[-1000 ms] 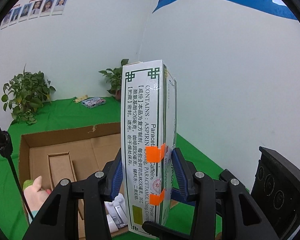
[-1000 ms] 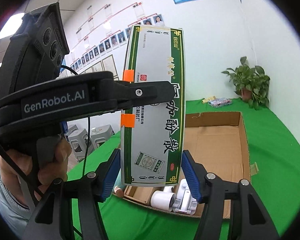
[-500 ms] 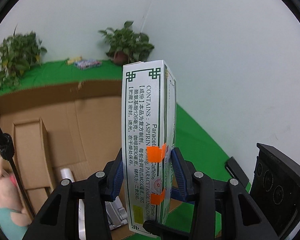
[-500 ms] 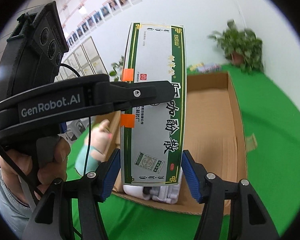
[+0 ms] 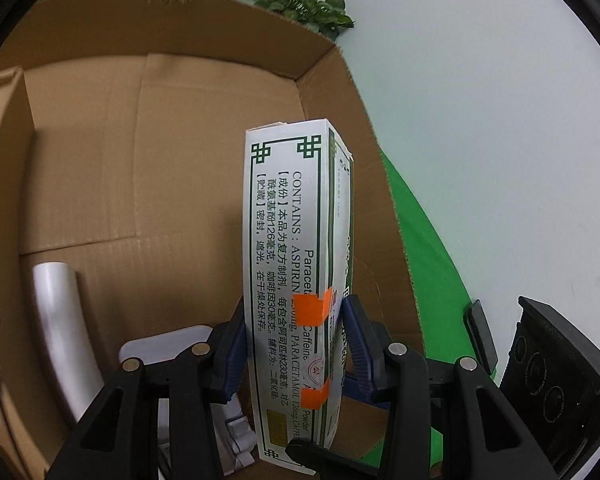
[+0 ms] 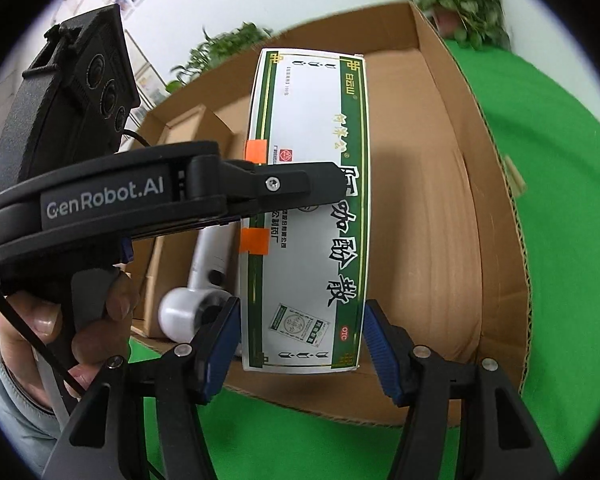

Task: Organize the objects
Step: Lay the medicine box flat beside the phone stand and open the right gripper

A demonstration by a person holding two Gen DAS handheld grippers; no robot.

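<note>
Clamping the medicine box (image 5: 296,292) on its narrow sides, the left gripper (image 5: 294,344) held it upright over the cardboard carton (image 5: 204,80); the right gripper (image 6: 300,344) stood spread, apparently untouching. Lowering was best aimed beyond the white tool (image 5: 60,320), onto bare floor.

Left gripper (image 5: 296,344) at lower centre of its own view, blue pads (image 5: 236,354) pressed flat against both sides of something held between them. Right gripper (image 6: 302,344) low in its frame, jaws spread wide, pads (image 6: 380,354) touching nothing. Bare hand (image 6: 80,320) at lower left, wrapped round the left gripper's handle.
</note>
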